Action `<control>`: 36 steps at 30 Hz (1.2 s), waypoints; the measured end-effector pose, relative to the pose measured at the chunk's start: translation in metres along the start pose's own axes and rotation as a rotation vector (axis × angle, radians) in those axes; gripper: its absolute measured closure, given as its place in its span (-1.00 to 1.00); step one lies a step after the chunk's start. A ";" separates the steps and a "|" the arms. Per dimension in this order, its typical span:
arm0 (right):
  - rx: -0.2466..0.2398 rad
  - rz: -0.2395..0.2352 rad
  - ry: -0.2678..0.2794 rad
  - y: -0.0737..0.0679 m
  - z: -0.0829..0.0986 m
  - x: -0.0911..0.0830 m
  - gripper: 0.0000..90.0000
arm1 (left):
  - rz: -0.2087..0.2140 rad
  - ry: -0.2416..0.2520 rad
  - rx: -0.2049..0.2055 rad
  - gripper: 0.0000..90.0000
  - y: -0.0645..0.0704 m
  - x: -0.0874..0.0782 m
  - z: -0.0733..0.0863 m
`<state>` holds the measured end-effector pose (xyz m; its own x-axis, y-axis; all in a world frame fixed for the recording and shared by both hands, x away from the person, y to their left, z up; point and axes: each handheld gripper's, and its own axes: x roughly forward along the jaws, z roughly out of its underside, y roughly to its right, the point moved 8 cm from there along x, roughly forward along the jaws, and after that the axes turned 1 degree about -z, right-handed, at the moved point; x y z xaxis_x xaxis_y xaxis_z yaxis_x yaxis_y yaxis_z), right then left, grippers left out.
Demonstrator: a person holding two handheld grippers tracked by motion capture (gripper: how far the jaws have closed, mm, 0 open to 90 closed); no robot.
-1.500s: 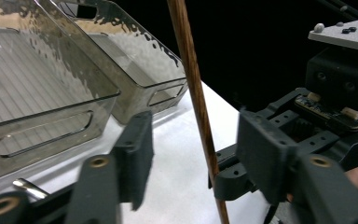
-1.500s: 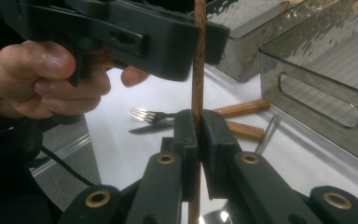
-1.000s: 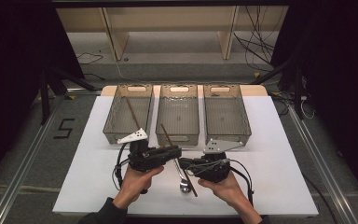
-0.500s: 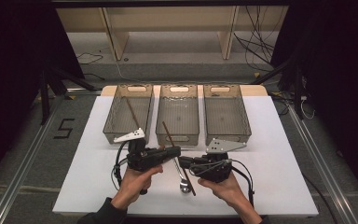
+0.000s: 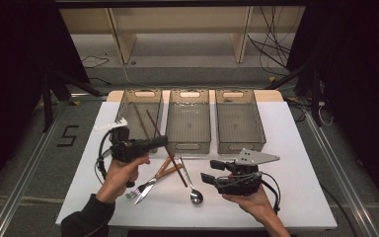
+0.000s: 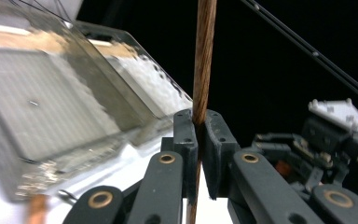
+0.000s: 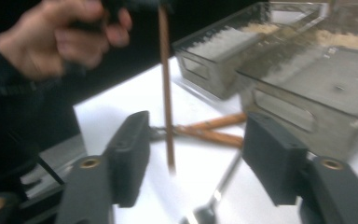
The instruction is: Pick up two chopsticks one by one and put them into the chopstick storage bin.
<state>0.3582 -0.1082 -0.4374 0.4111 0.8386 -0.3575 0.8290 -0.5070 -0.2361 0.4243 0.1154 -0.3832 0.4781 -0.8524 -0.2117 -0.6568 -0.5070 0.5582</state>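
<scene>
Brown, slim and round, the wooden chopstick [image 6: 203,60] shows a fine grain where it passes between the black jaws of the left claw [image 5: 162,140], which pinch it tight near its middle. From the high view it slants up over the near end of the left bin [image 5: 139,117], a smoky clear plastic tray with a handle slot, where a second chopstick [image 5: 140,121] already lies. A second ago the left claw sat lower, near the table's [image 5: 301,148] front by the cutlery; it has since lifted up and to the left. The right claw [image 5: 208,173] hangs spread and empty beside the steel spoon [image 5: 191,183]. Wood-handled fork and knife [image 5: 153,180] rest on the white table.
</scene>
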 end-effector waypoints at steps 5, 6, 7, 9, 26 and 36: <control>0.003 0.050 0.022 0.008 0.009 -0.014 -0.25 | -0.055 0.020 0.000 0.88 -0.020 -0.018 -0.026; 0.002 0.062 0.026 0.010 0.011 -0.016 -0.27 | -0.064 0.028 -0.001 0.88 -0.024 -0.020 -0.031; 0.000 0.072 0.029 0.011 0.012 -0.018 -0.28 | -0.076 0.030 -0.001 0.88 -0.028 -0.023 -0.036; -0.001 0.085 0.034 0.013 0.014 -0.021 -0.32 | -0.105 0.041 0.000 0.88 -0.038 -0.027 -0.047; 0.022 0.107 -0.002 0.019 0.034 -0.030 -0.43 | -0.307 0.055 -0.080 0.88 -0.113 -0.032 -0.111; 0.025 0.121 -0.004 0.021 0.037 -0.033 -0.47 | -0.373 0.035 -0.123 0.88 -0.137 -0.016 -0.110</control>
<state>0.3476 -0.1540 -0.4641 0.5062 0.7700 -0.3883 0.7634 -0.6096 -0.2137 0.5708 0.2125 -0.3681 0.6917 -0.6067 -0.3917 -0.3604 -0.7601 0.5407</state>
